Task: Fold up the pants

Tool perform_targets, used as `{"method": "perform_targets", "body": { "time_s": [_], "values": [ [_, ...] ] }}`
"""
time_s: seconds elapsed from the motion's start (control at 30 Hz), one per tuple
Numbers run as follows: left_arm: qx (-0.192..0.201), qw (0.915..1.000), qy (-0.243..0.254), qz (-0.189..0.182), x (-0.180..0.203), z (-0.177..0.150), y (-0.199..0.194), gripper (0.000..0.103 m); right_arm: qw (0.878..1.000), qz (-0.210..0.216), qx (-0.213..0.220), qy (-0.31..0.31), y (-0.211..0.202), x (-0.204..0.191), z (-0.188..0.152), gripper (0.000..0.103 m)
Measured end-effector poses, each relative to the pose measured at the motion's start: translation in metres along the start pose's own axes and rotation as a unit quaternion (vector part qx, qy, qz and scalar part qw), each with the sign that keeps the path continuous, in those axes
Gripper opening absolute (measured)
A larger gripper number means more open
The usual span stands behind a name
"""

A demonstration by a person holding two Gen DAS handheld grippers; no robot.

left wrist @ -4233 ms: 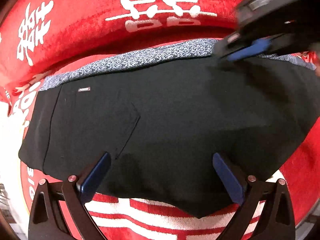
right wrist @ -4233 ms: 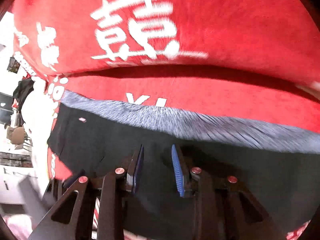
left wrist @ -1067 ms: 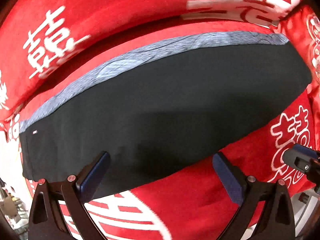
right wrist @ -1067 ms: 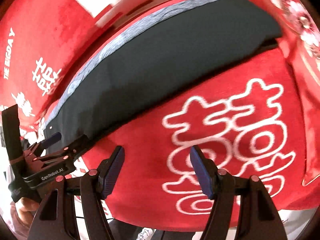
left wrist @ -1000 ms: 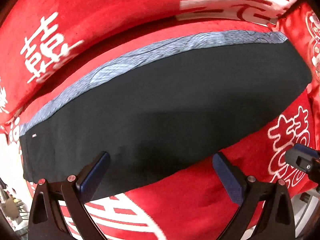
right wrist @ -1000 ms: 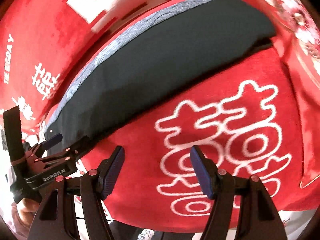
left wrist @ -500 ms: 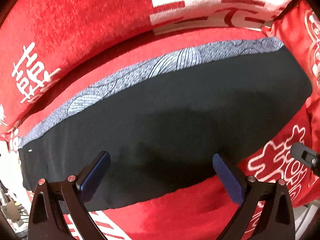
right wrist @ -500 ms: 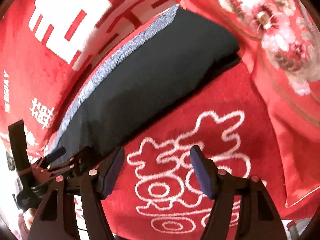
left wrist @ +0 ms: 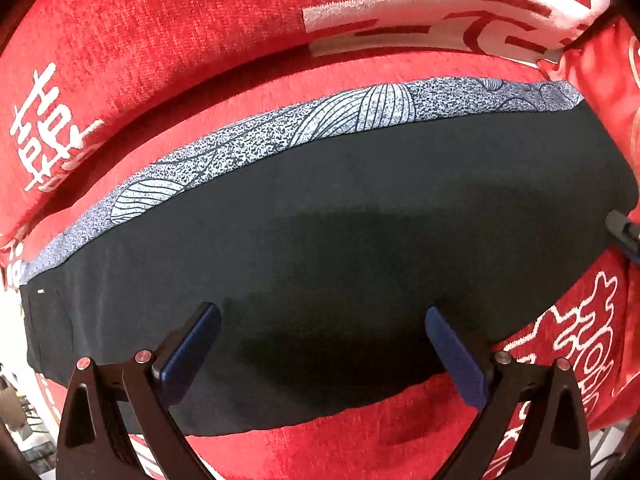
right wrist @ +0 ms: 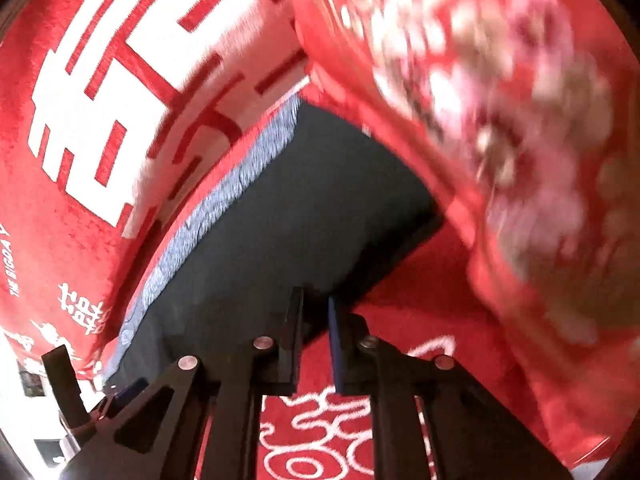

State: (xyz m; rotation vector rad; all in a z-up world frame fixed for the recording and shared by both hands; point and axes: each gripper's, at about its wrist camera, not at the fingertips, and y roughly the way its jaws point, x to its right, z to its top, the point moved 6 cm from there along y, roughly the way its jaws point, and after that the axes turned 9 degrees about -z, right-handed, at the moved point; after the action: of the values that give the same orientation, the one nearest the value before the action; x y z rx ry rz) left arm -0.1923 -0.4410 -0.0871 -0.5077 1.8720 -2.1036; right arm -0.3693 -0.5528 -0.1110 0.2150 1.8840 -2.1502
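Observation:
The black pants [left wrist: 340,216] lie flat, folded lengthwise, on a red sofa seat, with a grey patterned strip [left wrist: 304,128] along their far edge. My left gripper [left wrist: 320,340] is open and empty, its fingers over the pants' near edge around the middle. In the right wrist view the pants [right wrist: 280,216] run away to the upper right. My right gripper [right wrist: 314,320] has its jaws nearly closed at the pants' near edge by the leg end; whether cloth is between them I cannot tell. Its tip [left wrist: 624,236] shows at the right in the left wrist view.
The red sofa cover [left wrist: 360,440] with white characters lies under the pants. A red backrest [left wrist: 160,40] rises behind them. A red floral cushion [right wrist: 500,140] stands at the pants' leg end. My left gripper [right wrist: 80,392] shows at the lower left in the right wrist view.
My right gripper has moved in to the leg end of the pants and its jaws have closed from wide open to nearly shut. My left gripper has shifted slightly forward over the pants, still open.

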Motion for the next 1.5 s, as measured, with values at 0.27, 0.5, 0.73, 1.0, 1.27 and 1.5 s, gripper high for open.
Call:
{"method": "perform_targets", "body": {
  "time_s": [0.27,0.5,0.73,1.0,1.27,1.5],
  "values": [
    [0.003,1.0000,-0.002,0.001,0.000,-0.002,0.000,0.103,0.995,0.081,-0.046,0.029,0.003,0.004,-0.026,0.041],
    [0.005,1.0000,0.007,0.002,-0.005,-0.008,0.007,0.103,0.991,0.112,-0.045,0.057,0.012,0.008,-0.040,0.041],
    [0.010,0.9999,0.007,0.001,-0.005,-0.008,0.008,0.103,0.989,0.137,-0.012,0.058,0.017,0.012,-0.036,0.041],
    [0.029,0.9994,0.005,-0.015,-0.009,-0.014,0.009,0.103,0.982,0.166,0.062,0.067,0.027,0.002,-0.014,0.050],
    [0.066,0.9970,0.039,-0.010,-0.002,0.001,-0.017,0.077,0.984,0.159,0.054,0.056,0.018,-0.021,0.008,0.014],
    [0.093,0.9934,0.032,-0.059,0.018,0.004,0.015,0.077,0.984,0.159,0.074,-0.037,-0.020,-0.063,0.003,0.014]
  ]
}}
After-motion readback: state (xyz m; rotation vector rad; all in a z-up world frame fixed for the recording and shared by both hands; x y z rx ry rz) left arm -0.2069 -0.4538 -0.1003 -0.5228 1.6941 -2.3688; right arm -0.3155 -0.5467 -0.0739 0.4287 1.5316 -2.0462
